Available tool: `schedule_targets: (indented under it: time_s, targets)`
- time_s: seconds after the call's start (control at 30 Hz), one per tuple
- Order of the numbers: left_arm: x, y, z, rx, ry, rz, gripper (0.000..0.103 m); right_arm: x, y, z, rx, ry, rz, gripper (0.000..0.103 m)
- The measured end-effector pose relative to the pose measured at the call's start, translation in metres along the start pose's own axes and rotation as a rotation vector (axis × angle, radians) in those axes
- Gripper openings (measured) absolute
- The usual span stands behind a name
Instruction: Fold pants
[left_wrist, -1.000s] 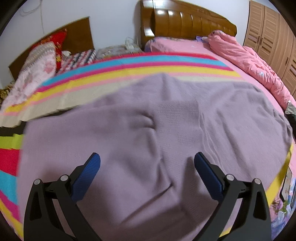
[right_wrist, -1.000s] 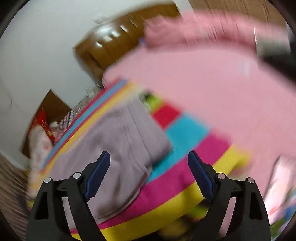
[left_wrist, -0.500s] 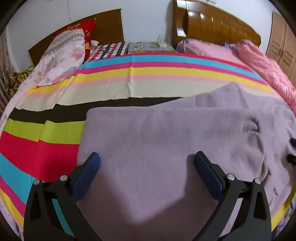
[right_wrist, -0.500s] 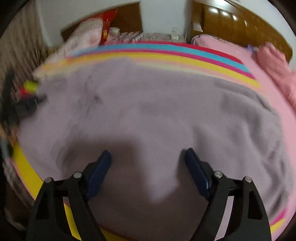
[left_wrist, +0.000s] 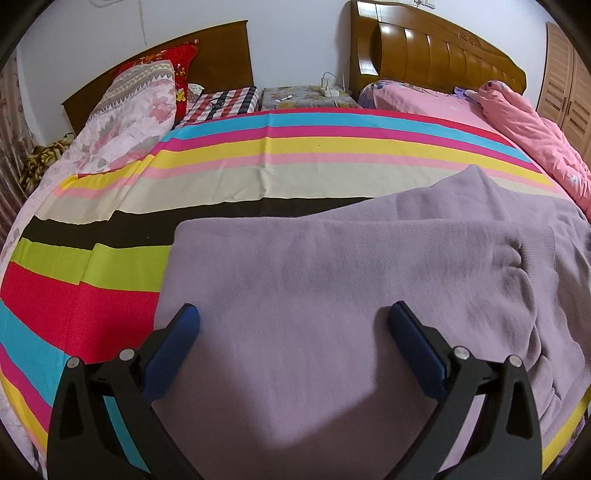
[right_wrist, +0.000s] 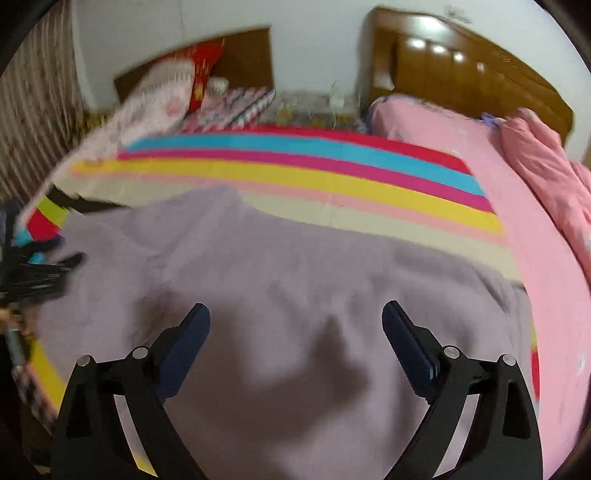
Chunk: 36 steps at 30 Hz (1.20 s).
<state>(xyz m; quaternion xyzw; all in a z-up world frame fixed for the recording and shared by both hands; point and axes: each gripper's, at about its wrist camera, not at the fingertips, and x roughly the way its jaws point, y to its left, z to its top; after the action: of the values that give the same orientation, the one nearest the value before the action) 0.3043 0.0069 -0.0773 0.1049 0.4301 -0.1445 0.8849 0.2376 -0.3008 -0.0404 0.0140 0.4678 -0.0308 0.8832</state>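
Observation:
Lilac knit pants (left_wrist: 332, 280) lie spread on a striped bedspread (left_wrist: 258, 147), folded into layers with a square edge at the left. My left gripper (left_wrist: 293, 325) is open and empty, hovering just above the pants near that left edge. In the right wrist view the pants (right_wrist: 314, 266) fill the lower middle, blurred. My right gripper (right_wrist: 295, 325) is open and empty above them. The left gripper shows as a dark blur at the left edge of the right wrist view (right_wrist: 40, 273).
A pink quilt (left_wrist: 532, 136) lies along the right side of the bed. Floral and red pillows (left_wrist: 136, 107) sit at the far left by two wooden headboards (left_wrist: 436, 55). A small nightstand (left_wrist: 306, 96) stands between them. A wardrobe (left_wrist: 569, 88) is at the far right.
Both grippers have swung round to face the headboards and now hover over the pants. The left view shifted left, bringing the pants' left edge into sight. Both stayed open.

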Motion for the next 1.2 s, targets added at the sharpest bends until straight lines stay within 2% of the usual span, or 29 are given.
schedule_targets:
  time_s: [0.07,0.1,0.13,0.23,0.27,0.33,0.37,0.43,0.5,0.6,0.63,0.7,0.73,0.83,0.87,0.9,0.93,1.03,1.1,1.13,1.17,1.2]
  targets:
    - [0.001,0.001,0.001,0.001,0.002,-0.002,0.102,0.035,-0.013,0.005,0.007,0.096,-0.023,0.091]
    - [0.001,0.001,0.001,0.0,0.003,-0.003,0.102,0.049,-0.02,0.001,0.011,0.148,-0.016,0.095]
    - [0.001,0.001,0.001,0.0,0.002,-0.002,0.102,0.052,-0.03,-0.002,0.029,0.134,0.02,0.094]
    - [0.002,0.004,0.001,-0.001,0.003,0.0,0.102,0.044,-0.063,-0.013,0.085,0.128,-0.045,0.092]
    - [0.003,0.003,0.001,-0.002,0.002,0.003,0.102,0.037,-0.079,-0.017,0.128,0.115,-0.056,0.082]
    - [0.003,0.003,0.002,-0.002,-0.001,0.011,0.102,0.026,-0.098,-0.019,0.211,0.087,0.012,0.081]
    - [0.003,0.002,0.002,-0.003,0.0,0.013,0.102,0.021,-0.1,-0.014,0.236,0.068,0.002,0.084]
    - [0.003,0.003,0.002,-0.004,0.001,0.015,0.102,0.021,-0.084,-0.001,0.193,0.045,-0.025,0.086]
    - [0.004,0.003,0.002,-0.005,0.001,0.016,0.102,0.033,-0.053,0.014,0.077,0.047,0.04,0.089]
    - [0.004,0.003,0.003,-0.003,0.002,0.015,0.102,0.069,-0.015,0.032,-0.088,0.089,0.048,0.089]
    - [0.004,0.003,0.003,-0.004,0.002,0.014,0.102,0.084,-0.017,0.036,-0.102,0.118,0.037,0.097]
    - [0.004,0.002,0.002,-0.004,0.001,0.014,0.102,0.088,-0.044,0.042,-0.018,0.105,0.112,0.098]
    - [0.004,0.003,0.002,-0.003,0.001,0.016,0.102,0.085,-0.054,0.041,-0.001,0.108,0.106,0.097]
    - [0.004,0.002,0.002,-0.004,-0.002,0.016,0.102,0.076,-0.089,0.041,0.105,0.111,-0.051,0.097]
    - [0.003,0.001,0.002,-0.004,-0.003,0.015,0.102,0.065,-0.099,0.037,0.167,0.118,-0.059,0.097]
    - [0.003,0.001,0.002,-0.004,-0.004,0.015,0.102,0.049,-0.1,0.031,0.187,0.088,-0.004,0.097]
    - [0.003,0.001,0.002,-0.004,-0.005,0.014,0.102,0.027,-0.095,0.02,0.191,0.047,0.092,0.097]
    - [0.002,0.0,0.002,-0.005,-0.006,0.015,0.102,0.004,-0.062,-0.012,0.125,0.058,0.236,0.098]
    - [0.002,0.001,0.002,-0.004,-0.006,0.014,0.102,0.001,-0.03,-0.044,-0.001,0.108,0.221,0.098]
    - [0.002,0.001,0.002,-0.004,-0.006,0.014,0.102,0.006,-0.023,-0.059,-0.04,0.135,0.169,0.098]
    - [0.002,0.001,0.002,-0.005,-0.005,0.013,0.102,0.006,-0.025,-0.067,-0.059,0.128,0.13,0.098]
    - [0.002,0.001,0.003,-0.004,-0.006,0.014,0.102,0.0,-0.029,-0.075,-0.083,0.081,0.114,0.098]
